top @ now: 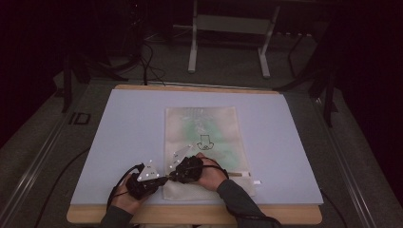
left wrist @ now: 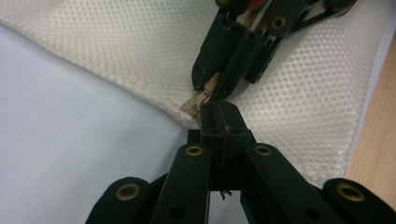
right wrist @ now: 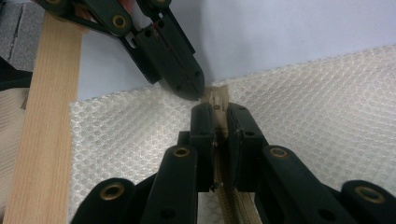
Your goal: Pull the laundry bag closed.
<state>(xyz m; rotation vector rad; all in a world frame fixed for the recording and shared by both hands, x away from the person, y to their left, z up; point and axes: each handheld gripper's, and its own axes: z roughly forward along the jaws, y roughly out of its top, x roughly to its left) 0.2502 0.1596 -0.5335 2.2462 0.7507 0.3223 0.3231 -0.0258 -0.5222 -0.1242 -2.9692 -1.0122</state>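
High view: a pale blue mat (top: 142,123) covers a wooden table (top: 190,216), and on it lies a flat cream mesh bag (top: 202,137) with a faded green print and a small black drawing near its middle. My two hands come in from the near edge and meet at the bag's near left corner. My left gripper (top: 164,179) points right, my right gripper (top: 172,176) points left, and their tips almost touch at the bag's edge. Past my right hand (top: 211,175), a zipper (top: 240,175) runs along the bag's near part toward its right side, with a small white tab (top: 257,182) lying on the mat just past the bag's right edge. Left gripper view: my left gripper (left wrist: 219,116) has its jaws pressed together, and at their tips sits the tan end of the zipper (left wrist: 198,101) at the mesh edge; whether they pinch it or only touch it I cannot tell. The right gripper (left wrist: 212,86) comes down from the top of this view and meets the same tan end from the other side, with the mat (left wrist: 70,140) to the left and the table's wood (left wrist: 378,130) to the right. Right gripper view: my right gripper (right wrist: 220,112) pinches the zipper (right wrist: 218,100) between its jaws, the tan tape running down between them toward the camera. The left gripper (right wrist: 194,86) reaches in from the upper left, its tip just beside the zipper's end. The mesh bag (right wrist: 317,116) spreads to both sides, and a strip of the table (right wrist: 44,116) shows at the left.
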